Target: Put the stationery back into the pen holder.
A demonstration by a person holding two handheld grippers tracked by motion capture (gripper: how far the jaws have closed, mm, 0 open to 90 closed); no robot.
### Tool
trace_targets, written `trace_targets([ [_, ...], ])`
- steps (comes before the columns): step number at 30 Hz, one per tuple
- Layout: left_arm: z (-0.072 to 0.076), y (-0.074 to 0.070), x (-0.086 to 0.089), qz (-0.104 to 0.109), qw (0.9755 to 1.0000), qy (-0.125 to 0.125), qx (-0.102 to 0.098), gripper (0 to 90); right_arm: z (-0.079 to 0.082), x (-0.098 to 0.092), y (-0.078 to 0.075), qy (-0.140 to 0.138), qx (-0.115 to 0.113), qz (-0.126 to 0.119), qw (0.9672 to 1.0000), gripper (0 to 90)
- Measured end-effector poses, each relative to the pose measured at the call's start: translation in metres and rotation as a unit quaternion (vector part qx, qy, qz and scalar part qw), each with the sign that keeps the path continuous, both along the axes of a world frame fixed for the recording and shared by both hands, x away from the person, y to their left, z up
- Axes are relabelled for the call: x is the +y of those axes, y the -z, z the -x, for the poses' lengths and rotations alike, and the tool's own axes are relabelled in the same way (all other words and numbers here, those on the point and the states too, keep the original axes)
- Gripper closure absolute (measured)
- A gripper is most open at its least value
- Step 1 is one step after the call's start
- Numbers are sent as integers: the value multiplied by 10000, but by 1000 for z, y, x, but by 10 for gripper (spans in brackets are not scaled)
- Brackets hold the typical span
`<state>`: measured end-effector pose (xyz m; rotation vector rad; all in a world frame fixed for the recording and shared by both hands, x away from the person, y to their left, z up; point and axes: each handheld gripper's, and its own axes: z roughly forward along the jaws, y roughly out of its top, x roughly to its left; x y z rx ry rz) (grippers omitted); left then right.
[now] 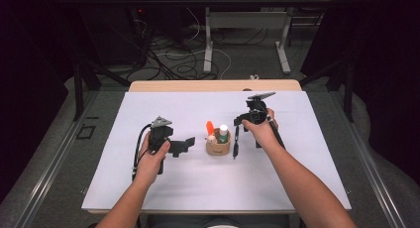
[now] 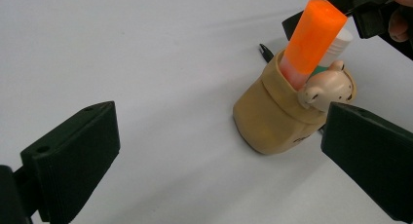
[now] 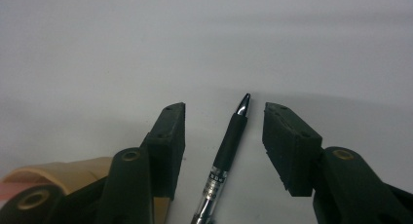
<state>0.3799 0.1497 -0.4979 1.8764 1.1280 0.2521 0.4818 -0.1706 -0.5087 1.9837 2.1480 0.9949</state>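
1. Right claw (image 3: 221, 136): spread, straddling a black pen (image 3: 229, 141) flat on the white bench (image 1: 148, 188); no pad contact yet.
2. Pen (image 1: 236, 142): just beside the tan holder (image 1: 218, 147), at its 3 o'clock in the high view.
3. Left claw (image 2: 214, 156): spread wide, empty, facing the holder (image 2: 268, 121).
4. Risk: thin round barrel likely to roll or skid sideways if one pad (image 3: 168, 141) meets it first.
5. Risk: pads scraping the bench and pinching short of the barrel if set too low.
6. Risk: holder nudged or tipped by the near pad, spilling the orange marker (image 2: 311, 39) and white-capped stick (image 1: 224, 133).
7. Hidden: pen's rear end cut off at 6 o'clock in the right gripper view.
8. Unclear: printing on the barrel; lower parts of marker and stick sunk in the holder.
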Motion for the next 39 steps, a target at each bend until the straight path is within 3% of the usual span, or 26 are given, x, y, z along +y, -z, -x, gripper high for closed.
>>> trace_targets([
  [5,-1,1,1,8,10000,6,-2,10,-3,4,2,103,273,-42,9996,575],
  [10,-1,1,1,9,10000,18,10,10,-7,4,8,159,536,156,9983,651],
  [15,-1,2,1,1,10000,29,25,10,-10,4,12,431,977,205,9941,701],
  [17,-2,2,1,5,10000,21,23,10,-9,4,14,480,997,64,9938,717],
  [20,-2,2,2,-3,10000,23,12,10,-9,4,17,527,1070,193,9927,723],
  [25,-2,2,1,24,10000,9,28,10,-9,7,18,618,1106,141,9918,738],
  [30,-1,2,2,33,10000,16,32,10,-9,8,22,870,1161,-55,9894,764],
  [34,-2,2,2,20,10000,47,30,10,-10,9,23,899,1327,-39,9871,765],
  [35,-2,2,2,15,10000,41,23,10,-10,8,24,817,1331,-36,9877,764],
  [39,-1,2,1,32,10000,30,31,10,-11,9,27,927,1335,-136,9866,763],
])
